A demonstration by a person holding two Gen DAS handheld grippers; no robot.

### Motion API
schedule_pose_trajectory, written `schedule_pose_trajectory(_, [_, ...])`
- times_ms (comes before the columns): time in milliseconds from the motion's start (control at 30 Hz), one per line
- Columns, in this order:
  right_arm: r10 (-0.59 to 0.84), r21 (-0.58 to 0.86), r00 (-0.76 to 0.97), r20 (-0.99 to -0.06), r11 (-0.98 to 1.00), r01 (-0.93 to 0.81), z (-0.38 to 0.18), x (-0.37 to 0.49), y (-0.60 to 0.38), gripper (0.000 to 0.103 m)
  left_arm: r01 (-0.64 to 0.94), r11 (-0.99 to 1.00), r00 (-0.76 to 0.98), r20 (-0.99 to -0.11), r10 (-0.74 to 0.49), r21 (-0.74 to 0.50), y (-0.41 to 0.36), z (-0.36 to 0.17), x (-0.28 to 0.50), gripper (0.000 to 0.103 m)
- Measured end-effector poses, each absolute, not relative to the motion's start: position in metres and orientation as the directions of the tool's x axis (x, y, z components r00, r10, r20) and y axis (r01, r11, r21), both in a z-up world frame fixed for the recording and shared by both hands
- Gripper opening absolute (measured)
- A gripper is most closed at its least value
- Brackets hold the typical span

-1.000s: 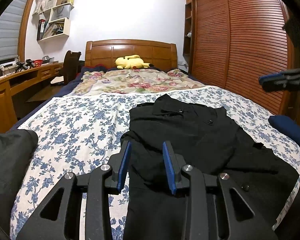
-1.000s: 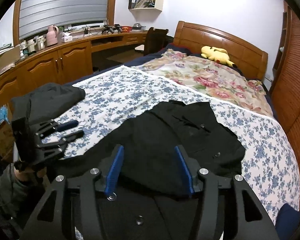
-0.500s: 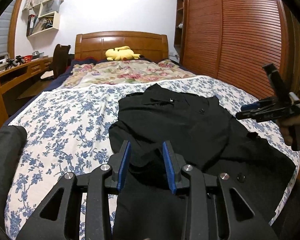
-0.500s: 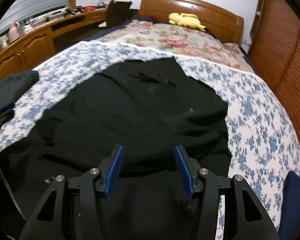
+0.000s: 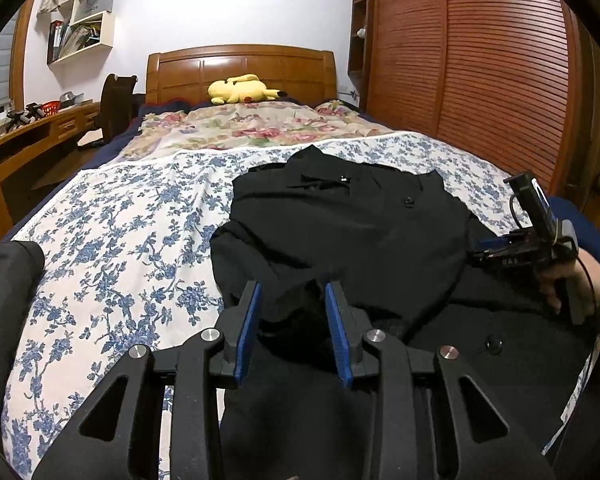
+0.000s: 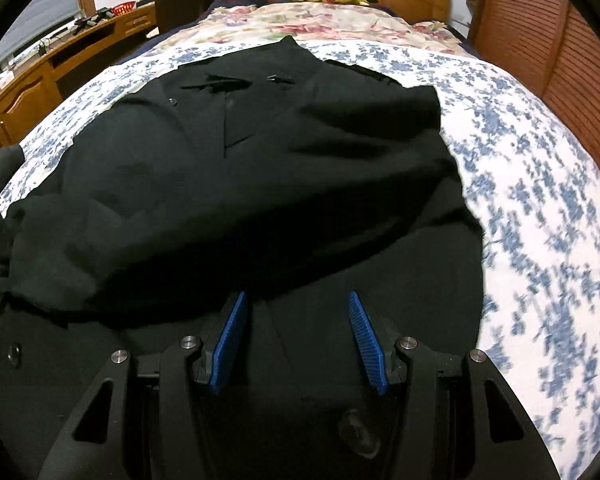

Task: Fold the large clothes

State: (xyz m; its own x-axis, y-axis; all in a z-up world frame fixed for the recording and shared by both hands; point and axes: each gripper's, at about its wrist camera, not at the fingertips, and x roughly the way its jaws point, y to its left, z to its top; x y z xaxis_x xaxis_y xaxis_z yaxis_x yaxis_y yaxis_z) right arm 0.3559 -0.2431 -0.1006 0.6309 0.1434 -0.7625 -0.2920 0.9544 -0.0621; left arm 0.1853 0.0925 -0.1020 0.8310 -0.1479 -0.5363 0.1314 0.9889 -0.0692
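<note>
Now the right two-finger gripper with blue pads (image 6: 296,312) sits lower and closer over the large black buttoned garment (image 6: 236,168) than a half second ago; the cloth fills most of the right wrist view, and the far bedding is motion-blurred. Its jaws stand spread wide, with nothing between them, above the near hem area. In the left wrist view the same tool has dropped from mid-air to the garment's right edge, its tip at the cloth; contact cannot be confirmed.

Left two-finger gripper with blue pads (image 5: 294,292): jaws apart, a raised fold of black cloth sits between the pads, unchanged from the earlier frame; whether the pads touch it cannot be told.

Garment lies spread on the blue-flowered white bedspread (image 5: 132,232), collar toward the wooden headboard (image 5: 242,66), near end at the foot of the bed. Yellow plush toy (image 5: 240,90) lies by the headboard.

Writing: small pale characters on the right tool's body, too small to read.
</note>
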Motion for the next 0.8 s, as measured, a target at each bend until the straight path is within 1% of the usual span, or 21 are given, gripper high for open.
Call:
schedule_pose_trajectory(67, [0.144, -0.071, 0.657, -0.74, 0.954, -0.29, -0.105, 0.352, -0.238, 0.055, 0.131, 0.99, 0.826, -0.545, -0.141, -0.057, 0.09, -0.103, 0.185, 0.034])
schedule_pose_trajectory(233, [0.186, -0.022, 0.683, -0.706, 0.958, -0.284, -0.111, 0.348, -0.24, 0.055, 0.116, 0.992, 0.811, -0.571, -0.122, -0.047, 0.089, -0.103, 0.187, 0.034])
schedule_pose_trajectory(400, [0.191, -0.019, 0.689, -0.699, 0.958, -0.285, -0.115, 0.348, -0.235, 0.055, 0.123, 0.982, 0.798, -0.574, -0.184, -0.143, 0.094, -0.089, 0.194, 0.034])
schedule_pose_trajectory(467, [0.203, -0.004, 0.689, -0.696, 0.958, -0.287, -0.116, 0.351, -0.235, 0.055, 0.128, 0.981, 0.793, -0.58, -0.188, -0.144, 0.089, -0.085, 0.2, 0.034])
schedule_pose_trajectory(600, [0.219, 0.017, 0.687, -0.693, 0.957, -0.288, -0.115, 0.348, -0.257, 0.055, 0.116, 0.989, 0.769, -0.621, -0.151, -0.097, 0.076, -0.088, 0.218, 0.034])
schedule_pose_trajectory(733, [0.221, 0.02, 0.688, -0.691, 0.957, -0.288, -0.115, 0.347, -0.258, 0.055, 0.098, 0.991, 0.724, -0.677, -0.136, -0.094, 0.071, -0.103, 0.23, 0.034])
schedule_pose_trajectory(800, [0.225, 0.026, 0.688, -0.69, 0.957, -0.288, -0.115, 0.347, -0.259, 0.055, 0.108, 0.988, 0.698, -0.699, -0.156, -0.113, 0.068, -0.11, 0.235, 0.034])
